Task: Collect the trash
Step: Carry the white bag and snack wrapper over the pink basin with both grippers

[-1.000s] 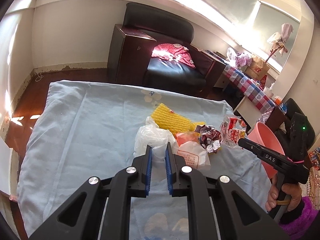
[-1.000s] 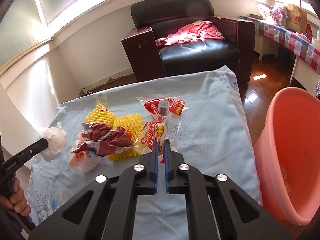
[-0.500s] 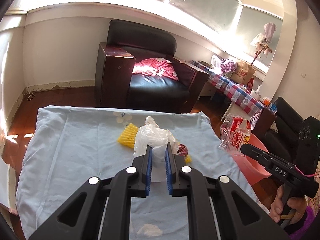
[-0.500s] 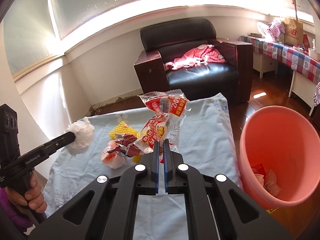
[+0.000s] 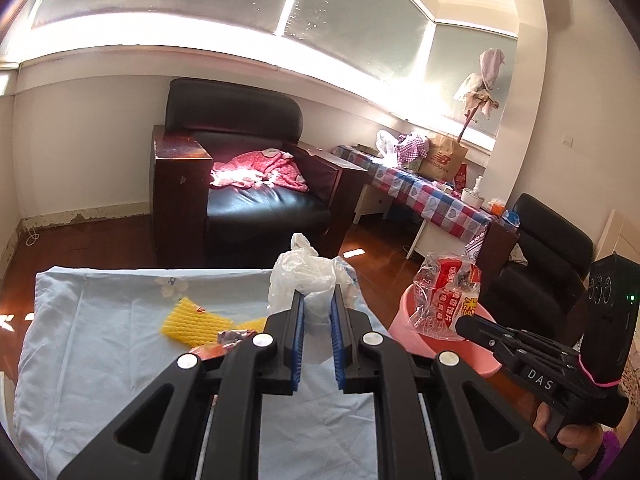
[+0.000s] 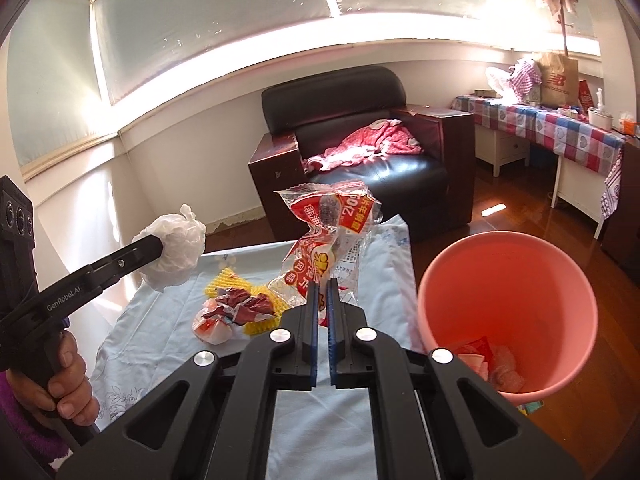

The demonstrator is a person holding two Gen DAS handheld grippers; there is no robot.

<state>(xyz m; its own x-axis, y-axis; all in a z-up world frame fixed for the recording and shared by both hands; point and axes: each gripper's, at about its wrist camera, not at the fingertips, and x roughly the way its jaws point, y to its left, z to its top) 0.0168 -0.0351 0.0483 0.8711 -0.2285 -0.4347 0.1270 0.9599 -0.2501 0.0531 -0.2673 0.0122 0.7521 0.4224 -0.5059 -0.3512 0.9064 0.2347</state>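
My left gripper (image 5: 317,309) is shut on a crumpled white plastic bag (image 5: 304,276), held up above the blue-covered table (image 5: 100,340). The same white plastic bag (image 6: 174,254) shows at the left of the right wrist view. My right gripper (image 6: 323,288) is shut on a clear red-printed snack wrapper (image 6: 332,232), lifted off the table; the snack wrapper (image 5: 446,300) hangs over the pink bin (image 5: 404,312). The pink bin (image 6: 560,264) stands on the floor right of the table with some trash inside. Yellow foam netting (image 6: 228,284), a dark red crumpled wrapper (image 6: 240,306) and a small white-orange bag (image 6: 212,326) lie on the table.
A black leather armchair (image 6: 360,136) with a pink garment stands behind the table. A side table with a checked cloth (image 6: 560,124) and bags is at the right wall. A person's hand (image 6: 68,384) holds the left tool. Wooden floor surrounds the bin.
Both grippers rose off the table with their loads, the bag and the snack wrapper, and swung rightward toward the pink bin. The rest of the trash stayed on the cloth.
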